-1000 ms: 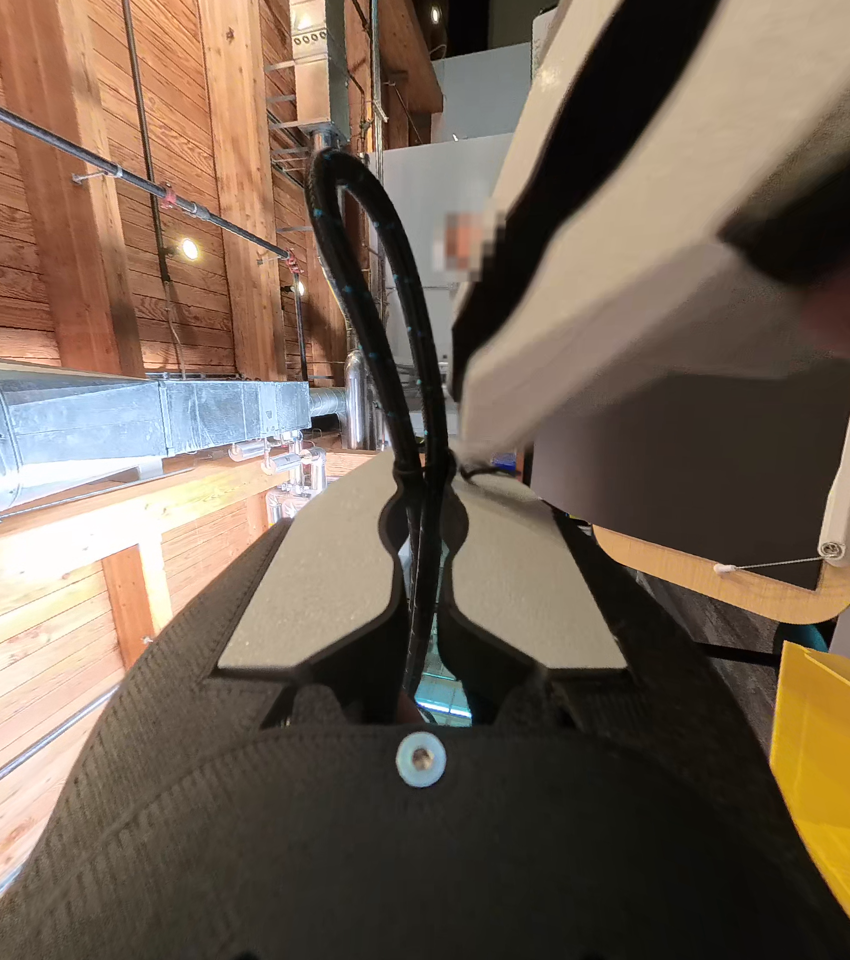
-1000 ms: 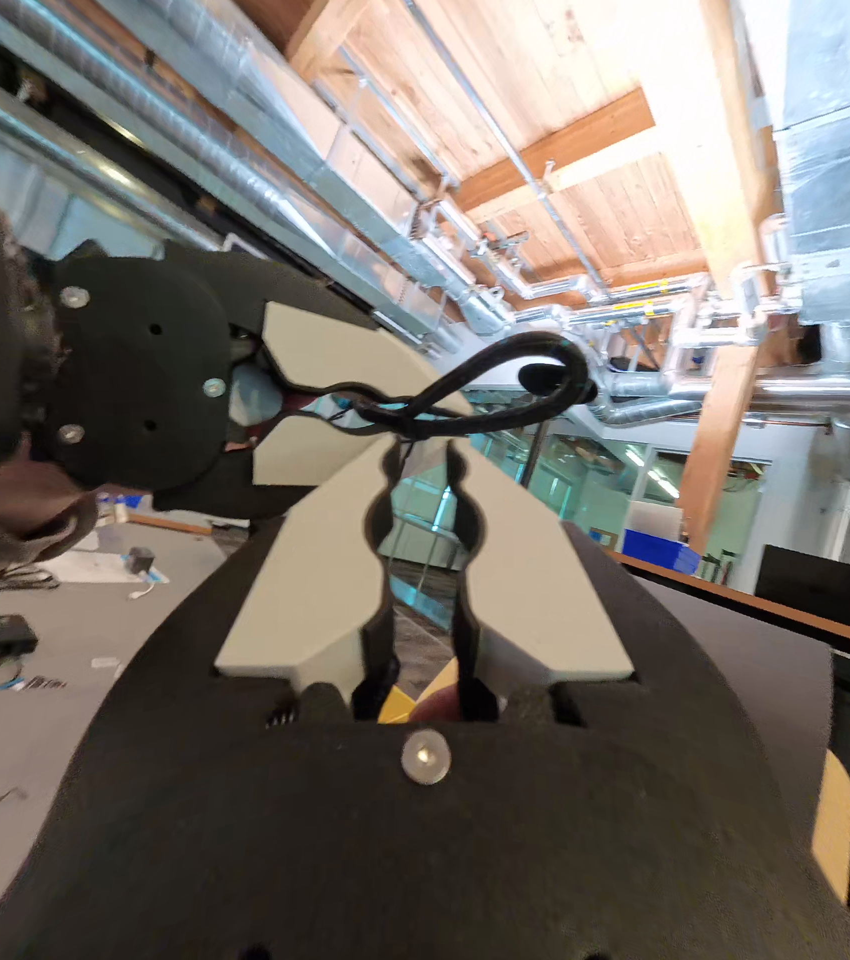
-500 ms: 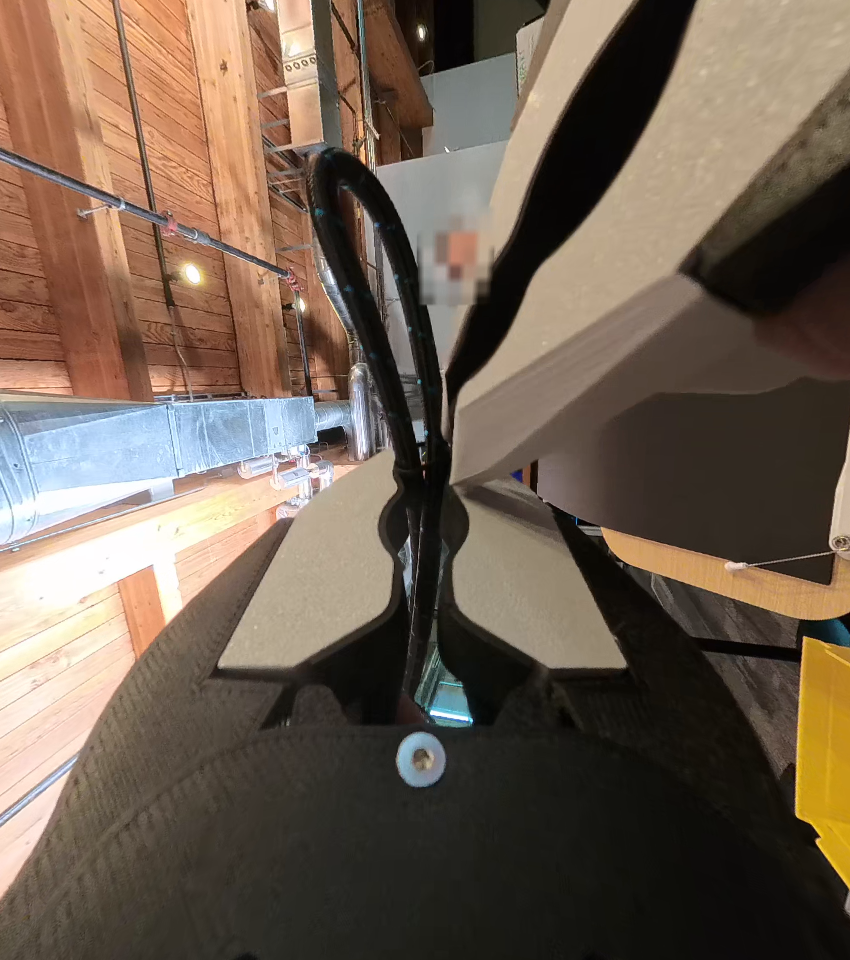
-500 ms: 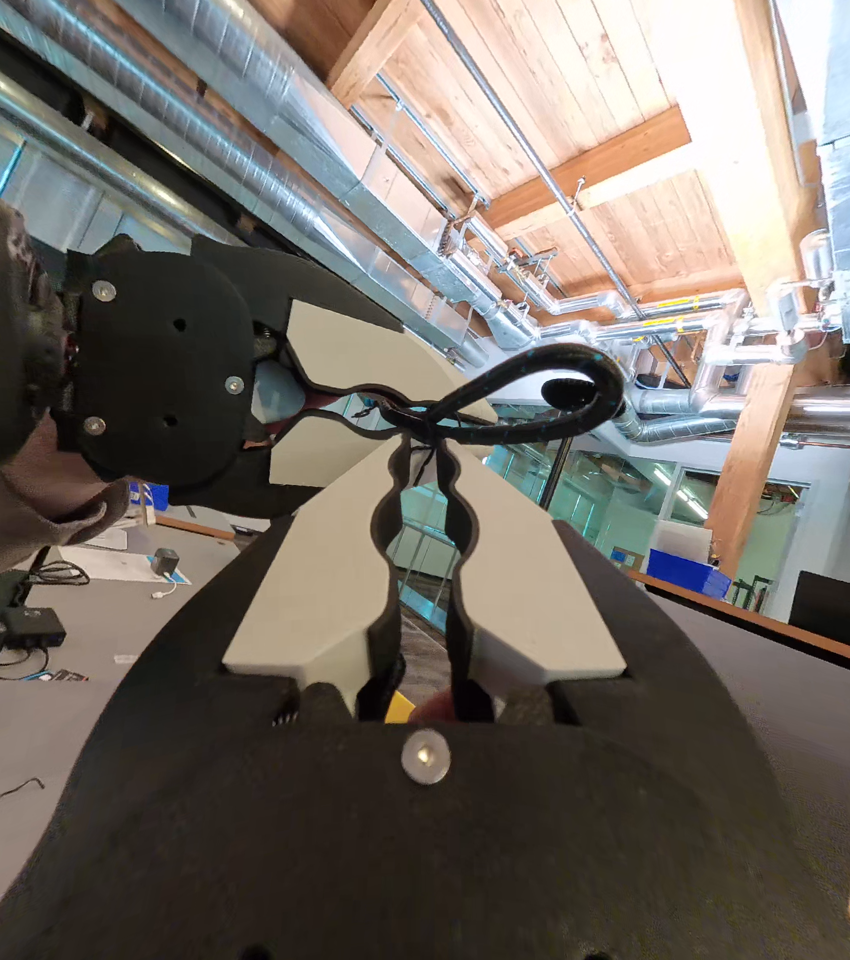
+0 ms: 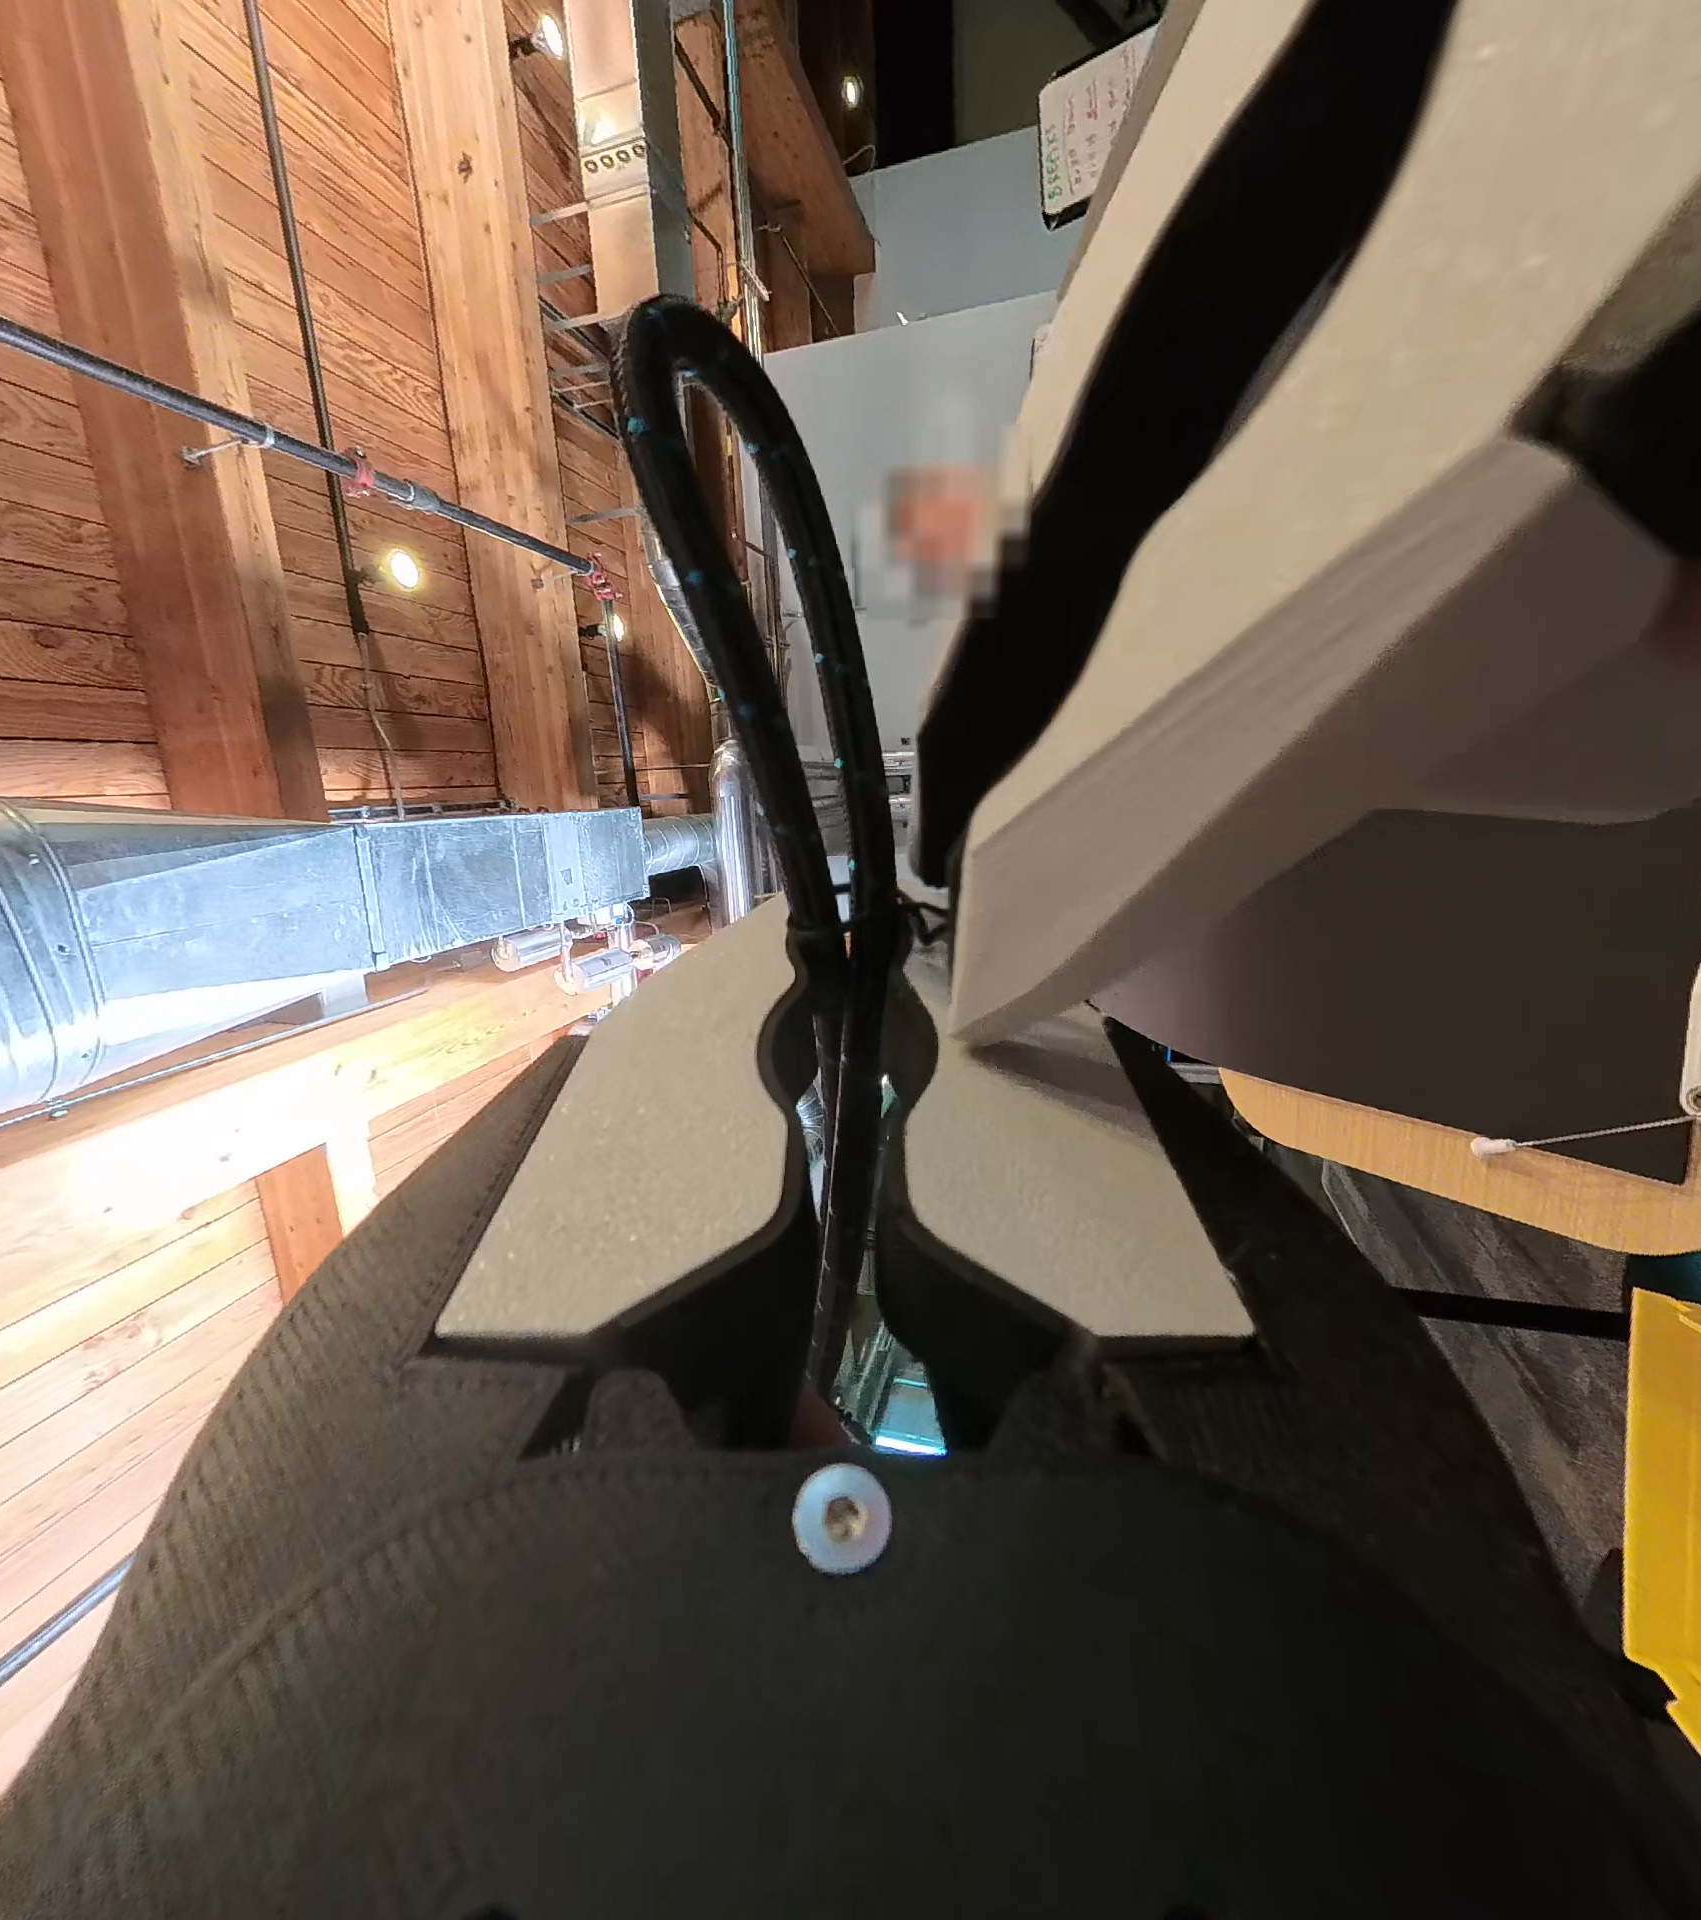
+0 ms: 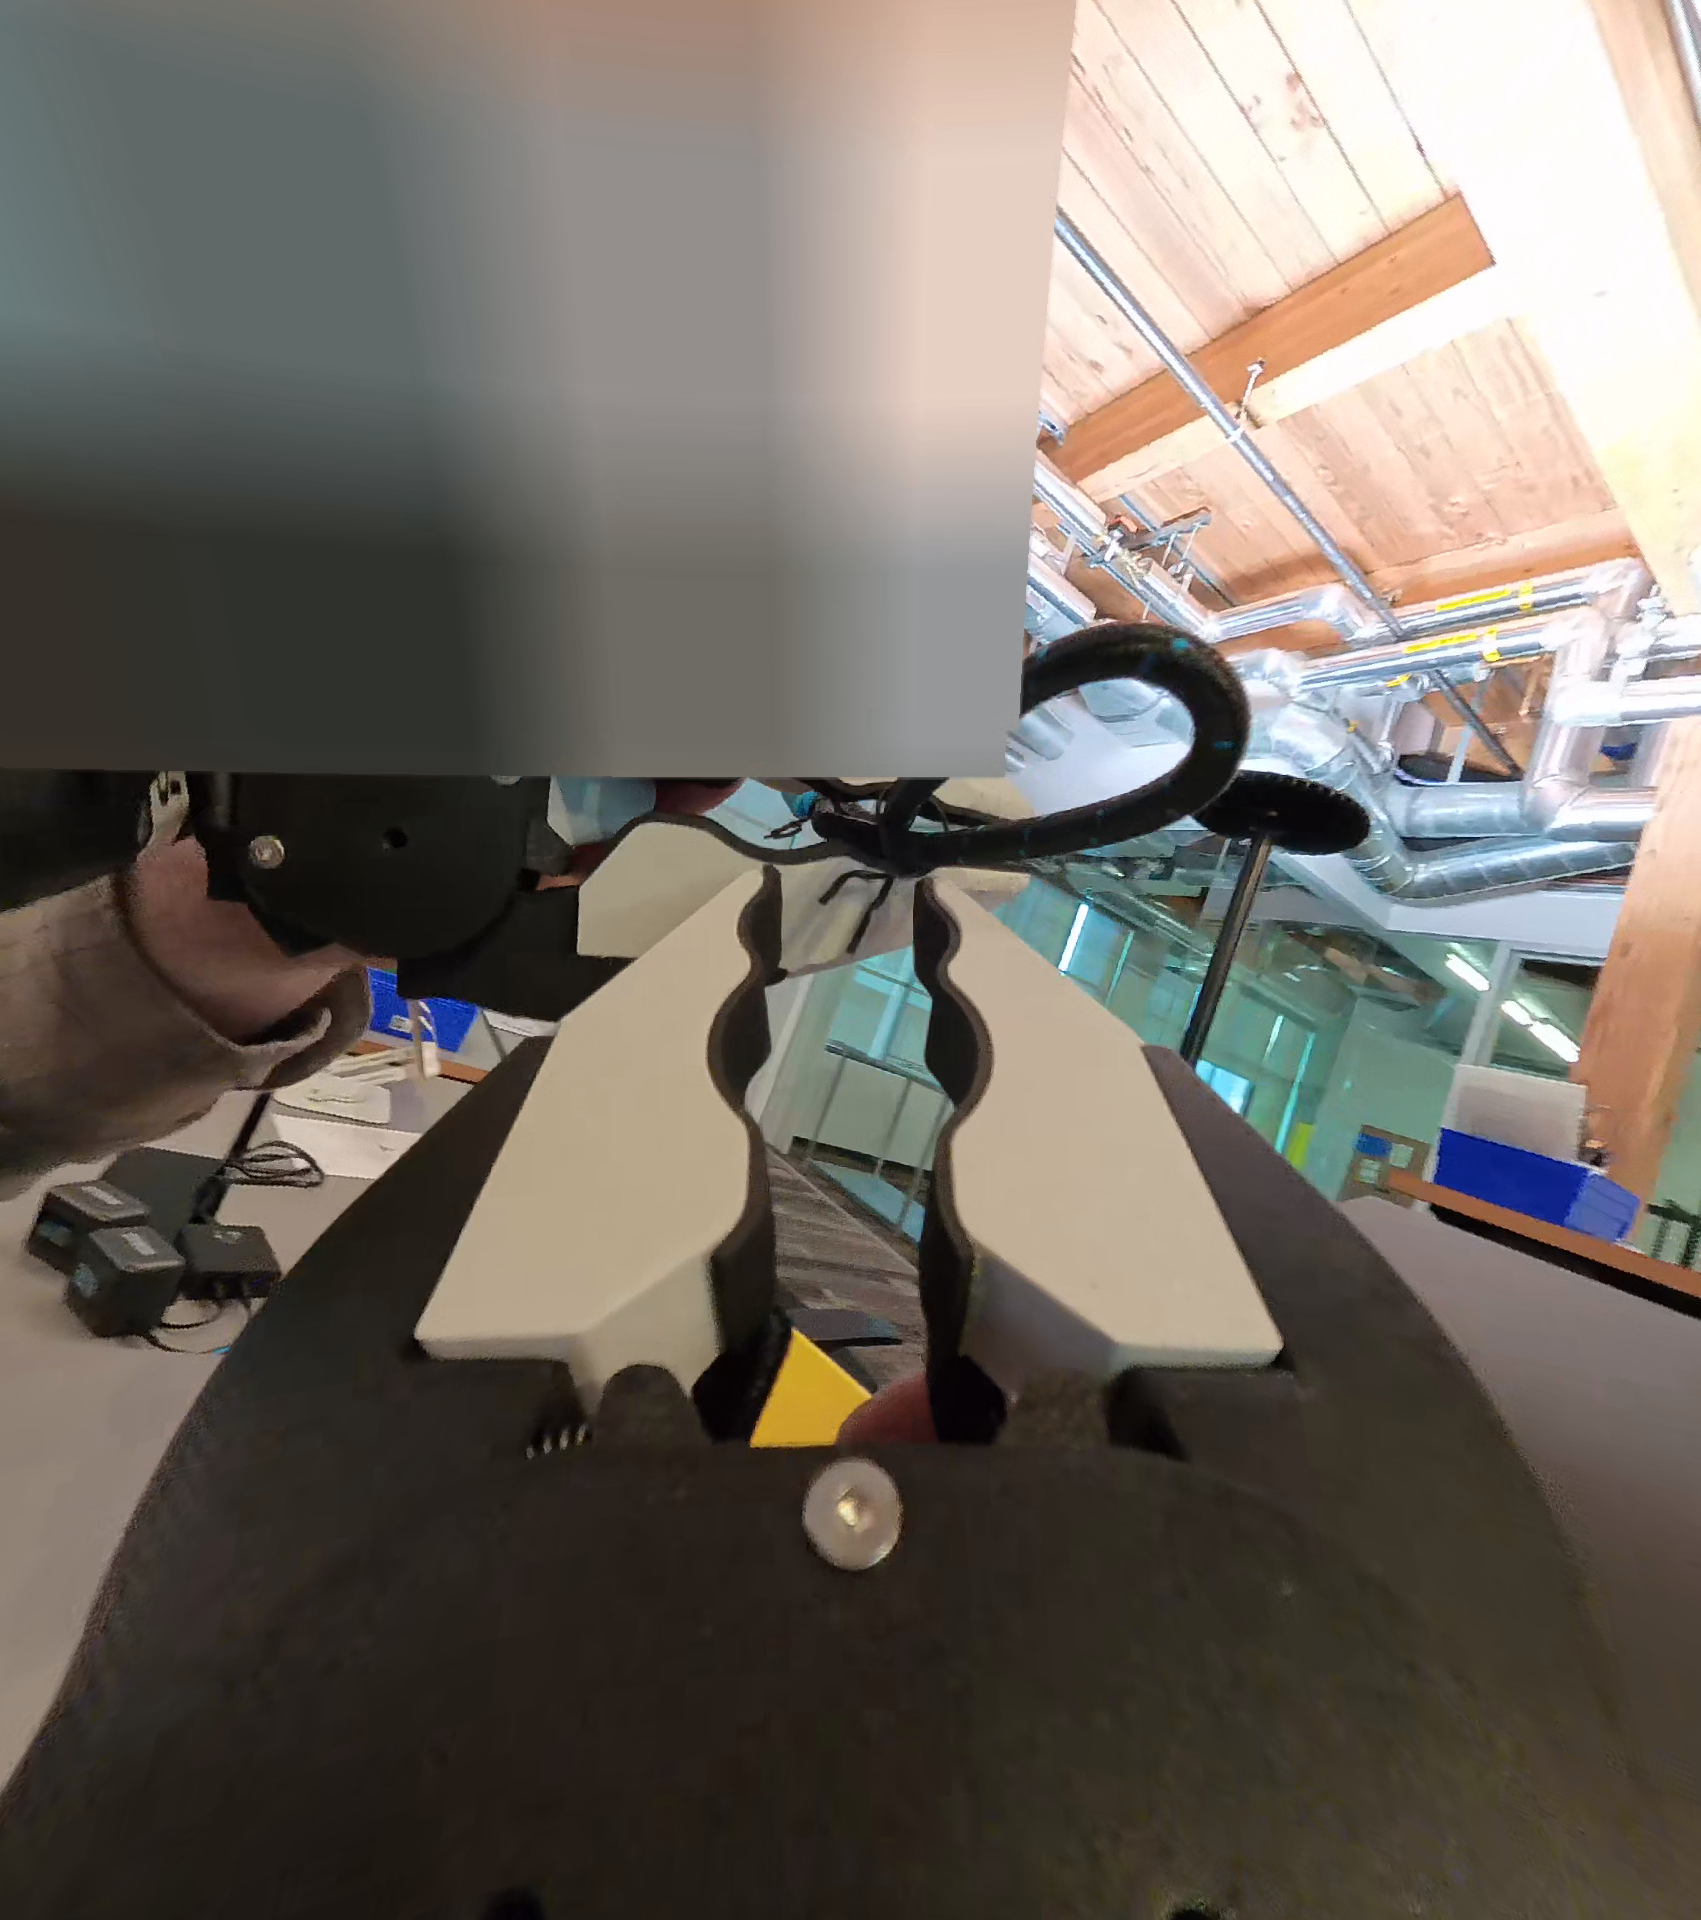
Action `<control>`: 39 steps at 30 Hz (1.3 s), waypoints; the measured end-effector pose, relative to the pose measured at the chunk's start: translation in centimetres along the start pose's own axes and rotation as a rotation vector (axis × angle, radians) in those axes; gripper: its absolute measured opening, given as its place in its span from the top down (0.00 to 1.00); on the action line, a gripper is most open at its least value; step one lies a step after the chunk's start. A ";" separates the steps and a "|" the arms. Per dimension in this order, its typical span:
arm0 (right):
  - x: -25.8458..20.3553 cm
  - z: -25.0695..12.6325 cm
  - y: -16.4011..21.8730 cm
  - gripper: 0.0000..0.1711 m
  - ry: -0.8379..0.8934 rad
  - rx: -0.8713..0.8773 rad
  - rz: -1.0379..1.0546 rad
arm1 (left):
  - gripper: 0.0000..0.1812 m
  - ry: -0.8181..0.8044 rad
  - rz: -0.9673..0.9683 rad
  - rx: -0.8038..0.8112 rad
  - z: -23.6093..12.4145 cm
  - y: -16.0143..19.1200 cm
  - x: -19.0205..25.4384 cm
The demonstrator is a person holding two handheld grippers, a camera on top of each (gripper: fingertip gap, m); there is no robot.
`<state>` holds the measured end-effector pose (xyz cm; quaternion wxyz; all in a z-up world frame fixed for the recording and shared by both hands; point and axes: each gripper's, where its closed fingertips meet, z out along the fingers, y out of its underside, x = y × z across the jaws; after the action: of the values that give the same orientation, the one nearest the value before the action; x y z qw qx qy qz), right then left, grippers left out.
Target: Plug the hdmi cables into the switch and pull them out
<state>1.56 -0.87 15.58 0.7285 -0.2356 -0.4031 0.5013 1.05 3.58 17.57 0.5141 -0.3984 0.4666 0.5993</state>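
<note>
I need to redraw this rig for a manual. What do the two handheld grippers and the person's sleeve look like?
Both match. The left gripper and right gripper each have a broad black ribbed body with one silver screw at centre, and two flat pale grey wedge fingers lined with wavy black pads along their inner edges. Beside the left gripper in the right wrist view, the person's sleeve is grey-brown knit with a folded cuff.

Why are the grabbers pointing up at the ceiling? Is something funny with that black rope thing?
Yes. The black braided cable with blue flecks is doubled into a loop and pinched in the left gripper, held up toward the wooden ceiling. The right gripper is open at the loop's tie. No switch shows.
</note>
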 end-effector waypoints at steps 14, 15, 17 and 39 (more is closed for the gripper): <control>0.4 -0.1 -0.4 0.96 -0.015 0.041 0.103 | 0.97 -0.011 0.010 0.010 -0.1 -0.4 -0.2; 0.3 -0.2 -0.4 0.91 -0.018 0.042 0.099 | 0.97 -0.012 0.011 0.013 -0.1 -0.5 -0.2; 0.0 -0.3 -0.3 0.86 -0.032 0.035 0.100 | 0.97 -0.013 0.010 0.015 -0.1 -0.5 -0.3; 0.7 -1.1 -0.9 1.00 -0.078 0.110 0.217 | 0.97 -0.039 0.021 0.050 -0.4 -1.5 -0.6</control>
<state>3.04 -0.53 15.91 0.6656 -0.2178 -0.3750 0.6073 2.60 3.08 17.87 0.5265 -0.3689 0.4755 0.6006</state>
